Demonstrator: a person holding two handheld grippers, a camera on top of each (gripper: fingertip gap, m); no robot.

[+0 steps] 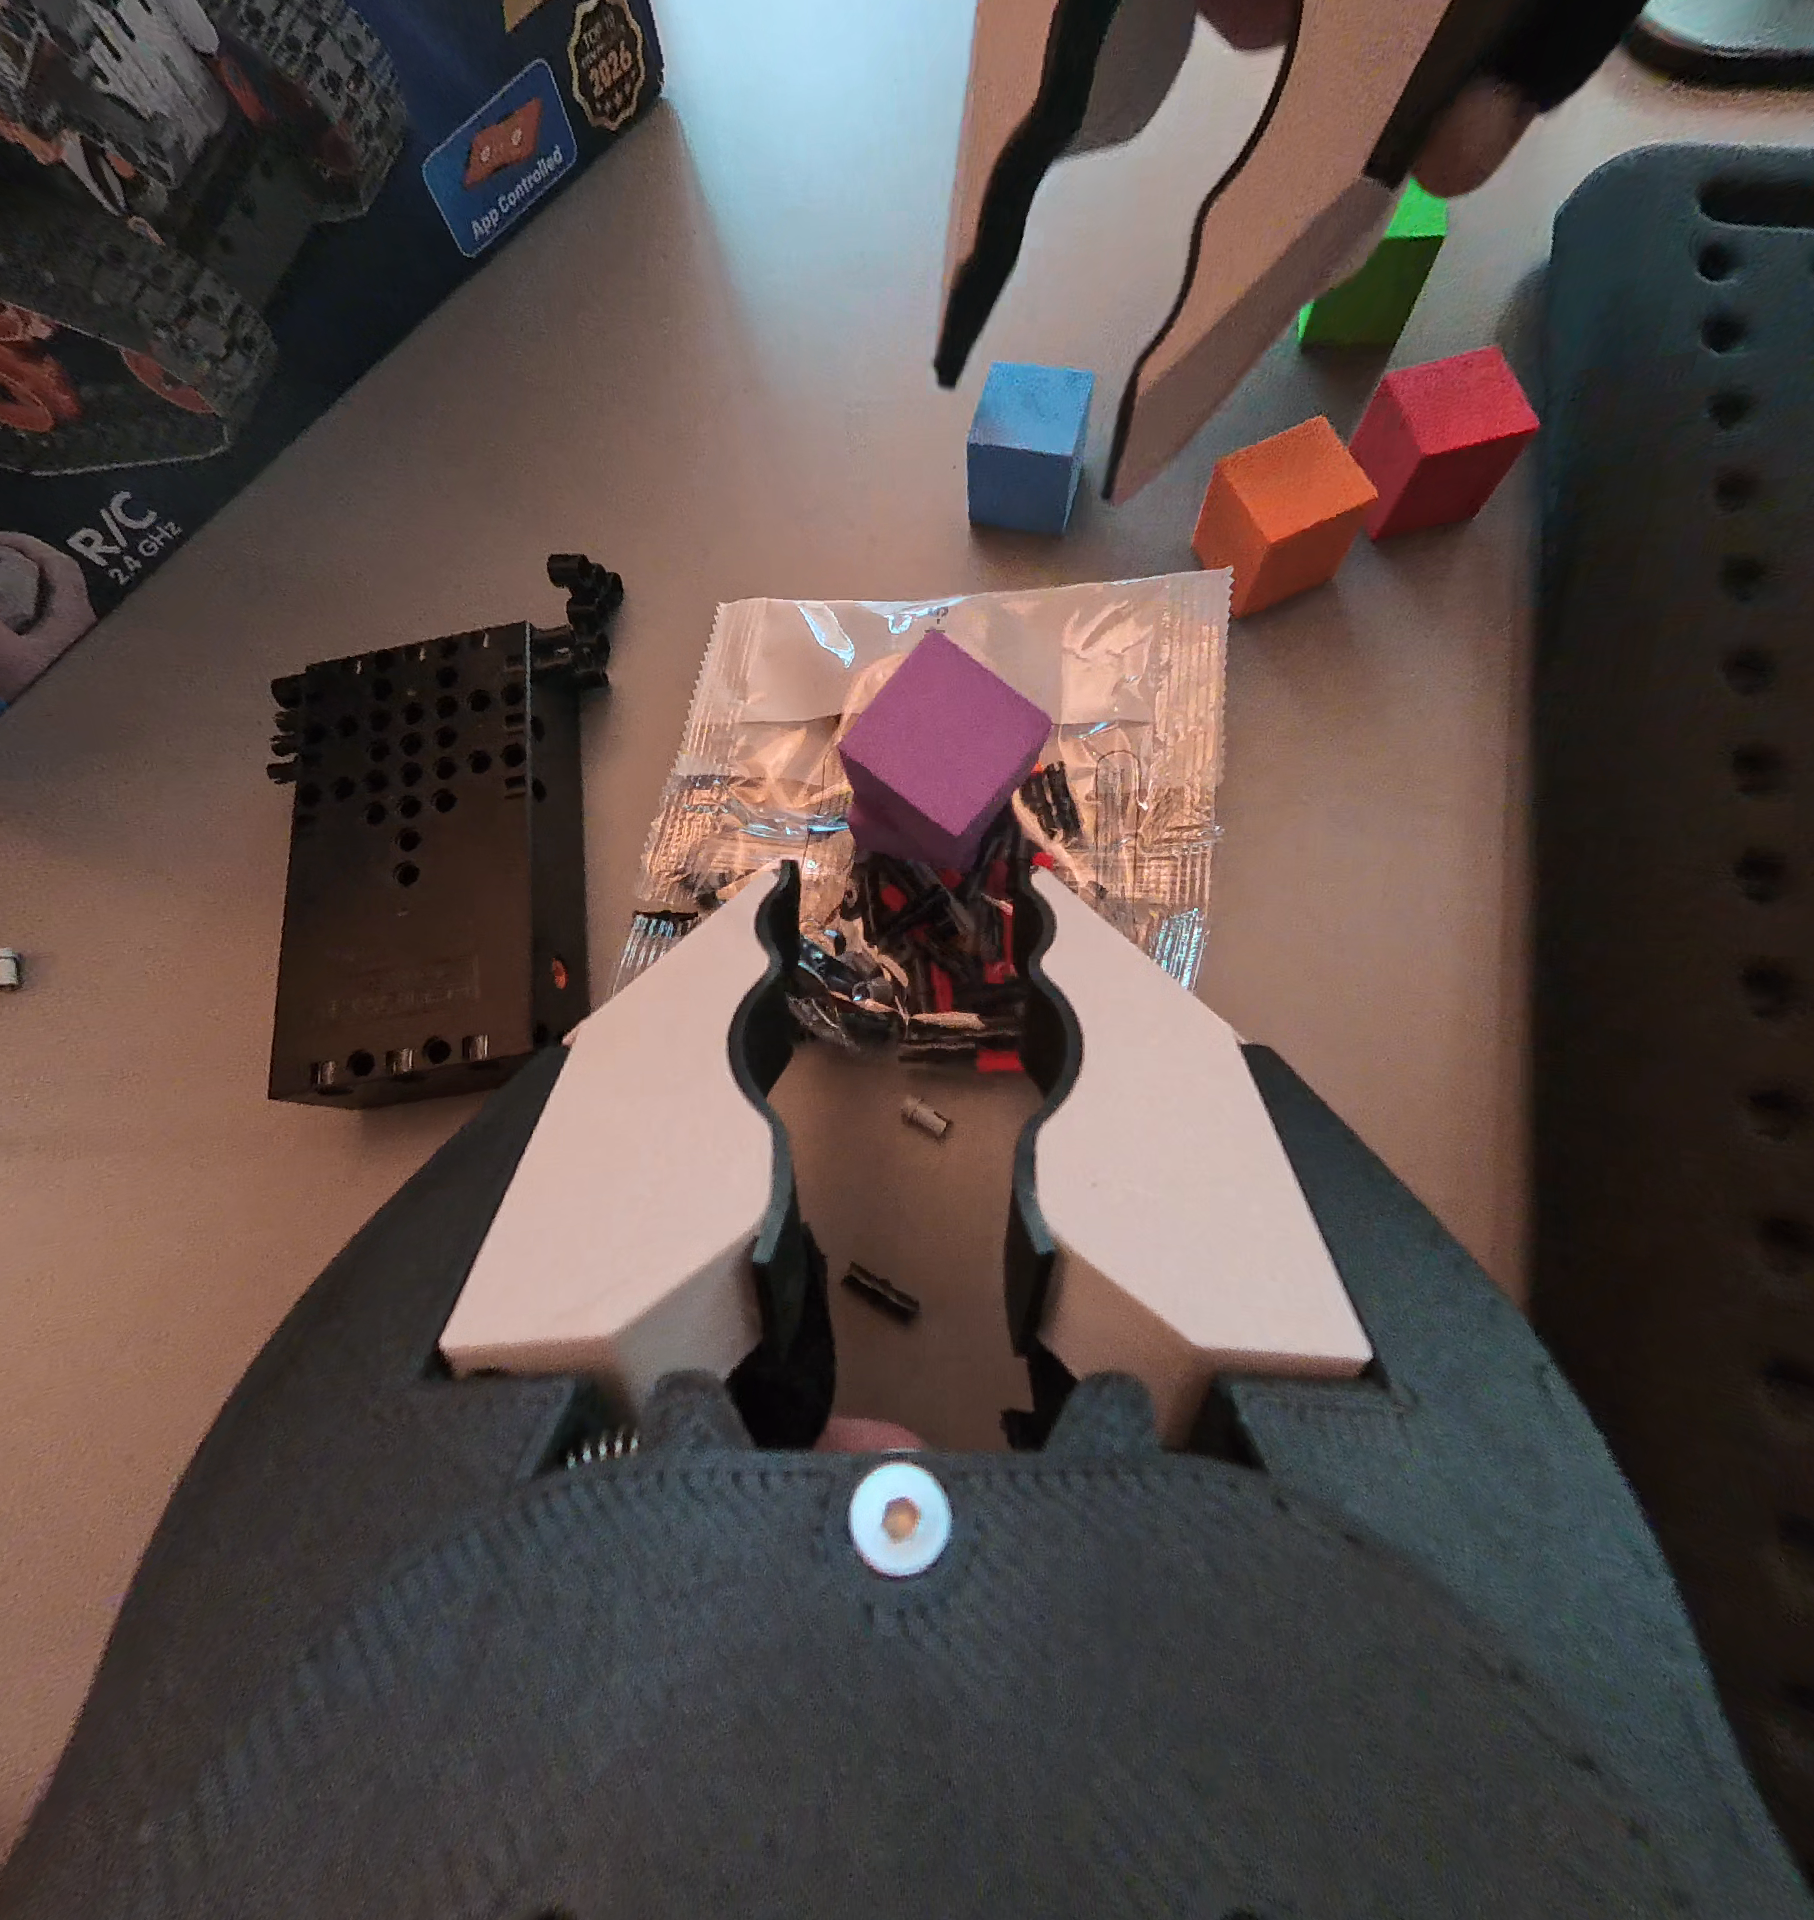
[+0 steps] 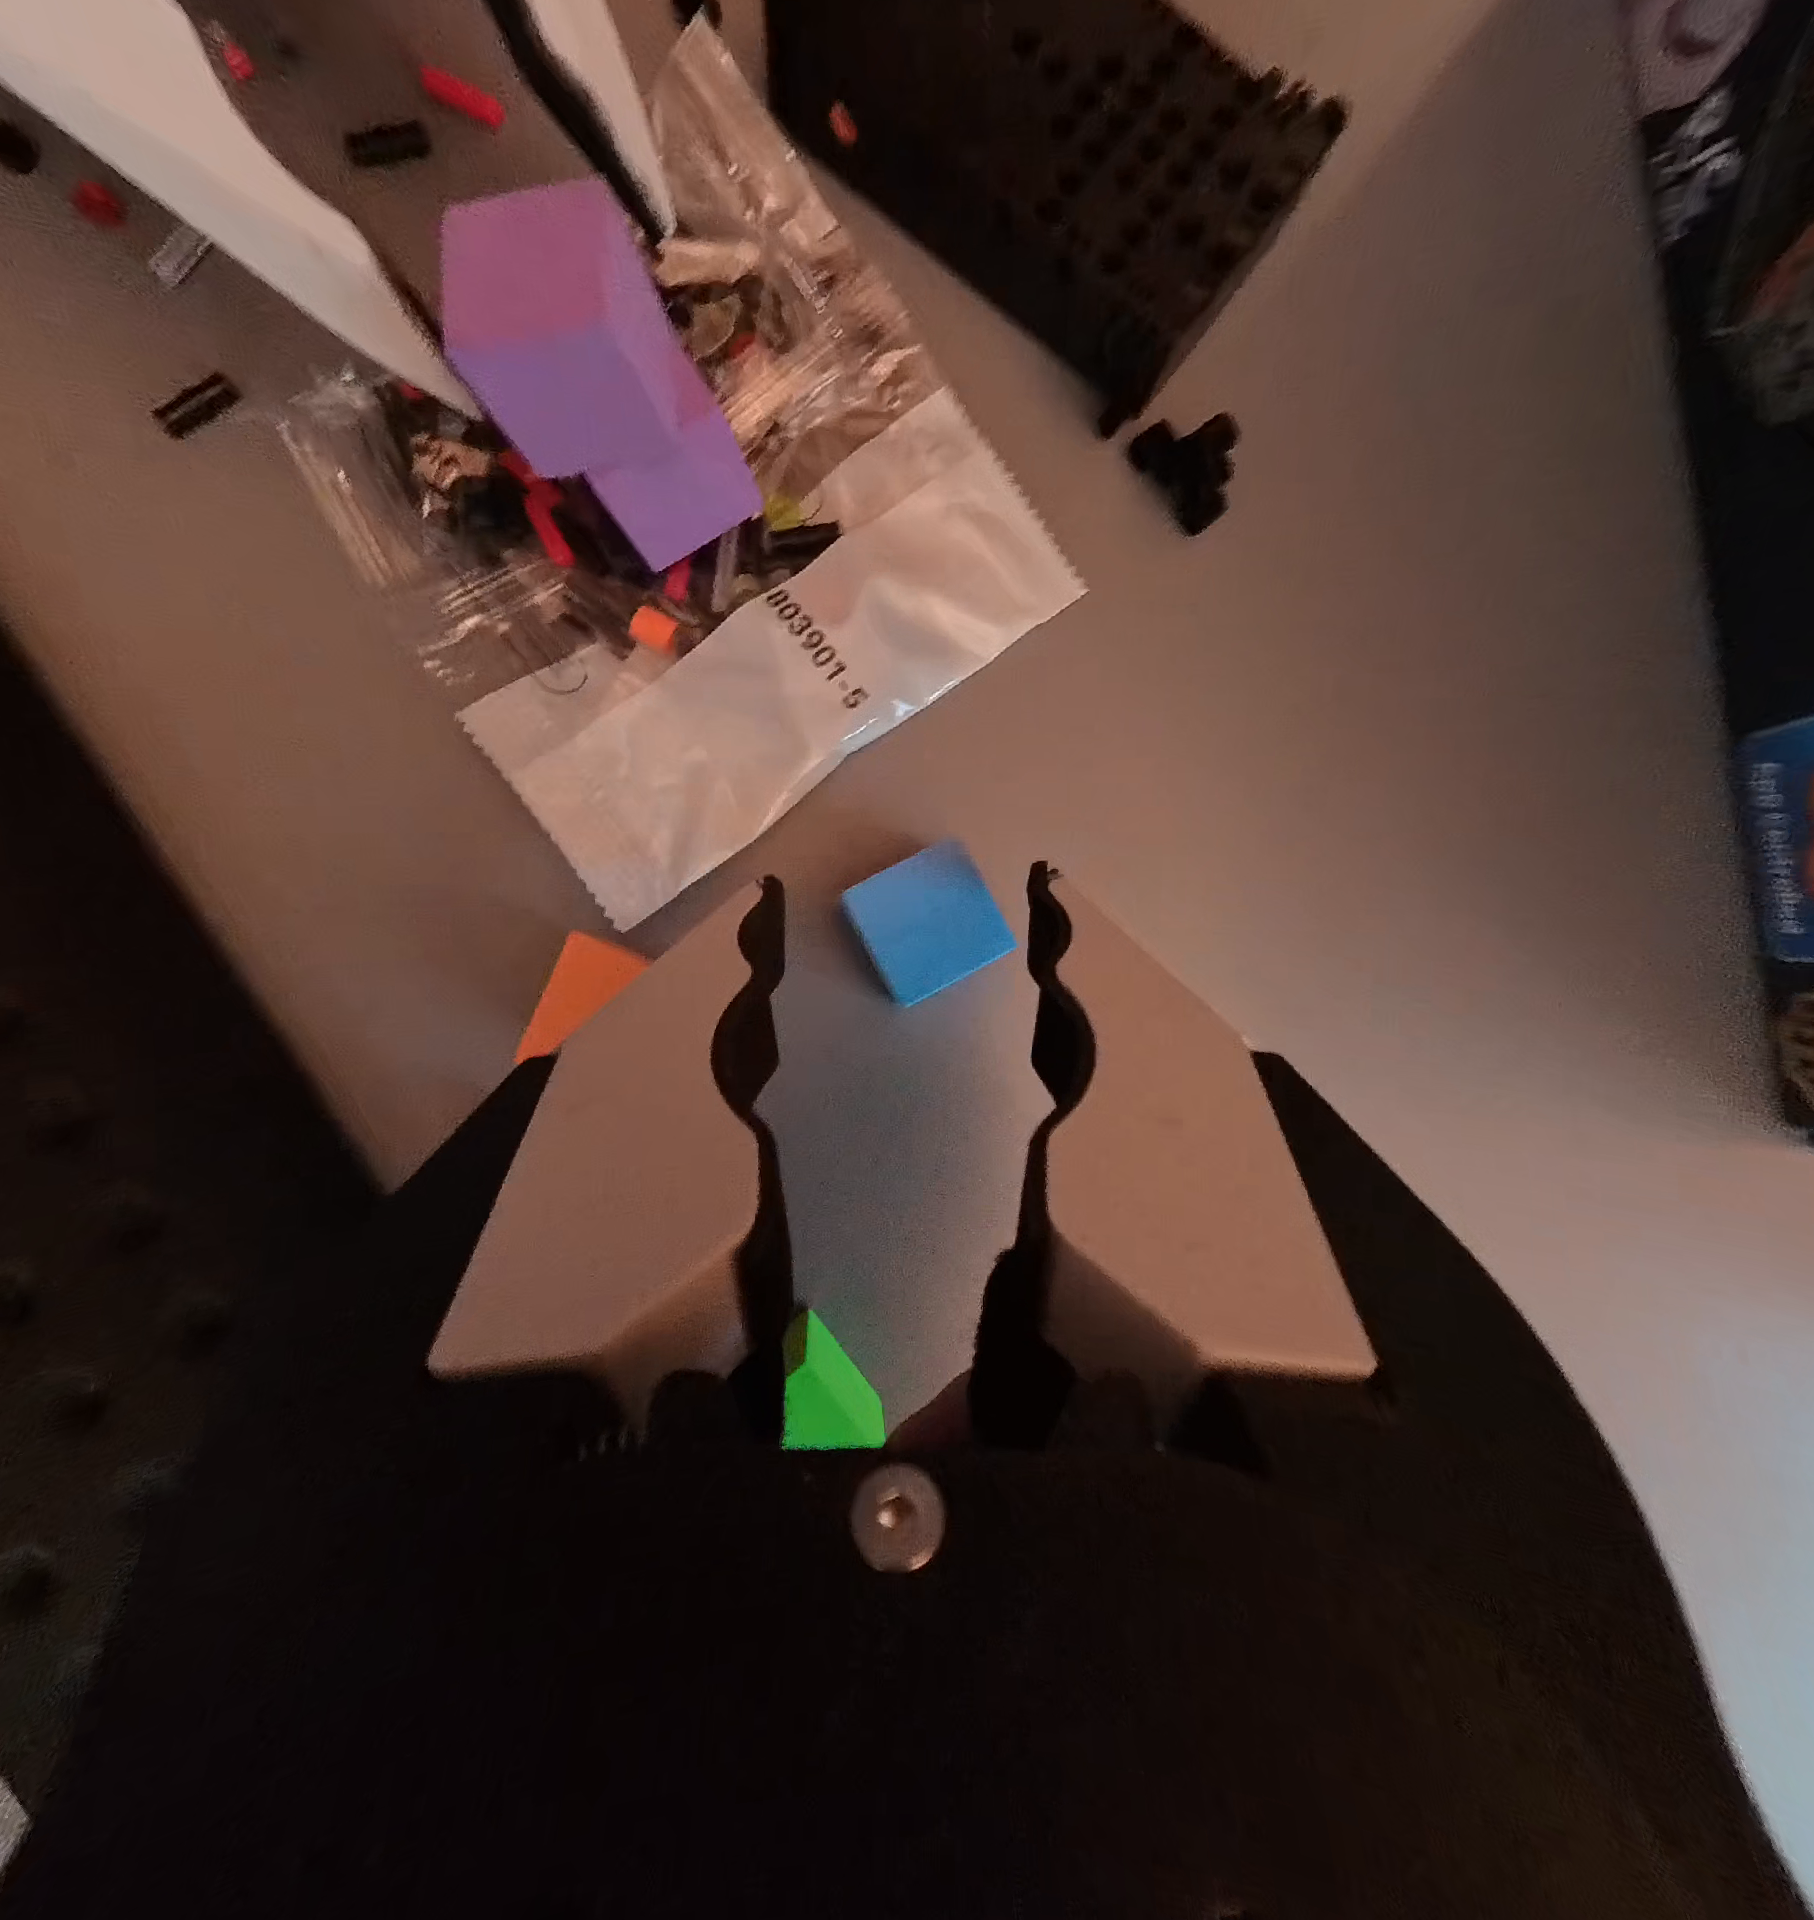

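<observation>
Left wrist view: left gripper [image 1: 908,883] spread, nothing between its fingers; tips hover over the near edge of a clear plastic bag [image 1: 1121,675] of small black and red parts lying flat on the grey table [image 1: 778,364]. Two purple cubes [image 1: 939,764] sit stacked on the bag, upper one twisted corner-on to the camera, so the stack's long axis runs upright. They rest on lumpy contents; footing looks uneven, my guess. Black perforated block [image 1: 425,873] lies flat just left of the bag, long side running away from the camera. Loose pins lie on the table beneath the fingers. Right gripper [image 1: 1033,416] comes down from the top, spread, tips straddling a blue cube [image 1: 1028,447] without visibly touching it. Orange cube [image 1: 1282,509] and red cube [image 1: 1443,452] side by side near it, green cube [image 1: 1386,275] behind. Printed toy box [image 1: 259,208] at far left

Right wrist view (blurred): right gripper [image 2: 908,883] spread and empty; blue cube [image 2: 929,920] sits flat on the table between and just beyond the tips, apart from both. Orange cube [image 2: 581,992] peeks out left of the finger, green cube [image 2: 825,1392] low in the gap. Purple stack [image 2: 581,374] leans in this wide-angle view; true tilt cannot be told
</observation>
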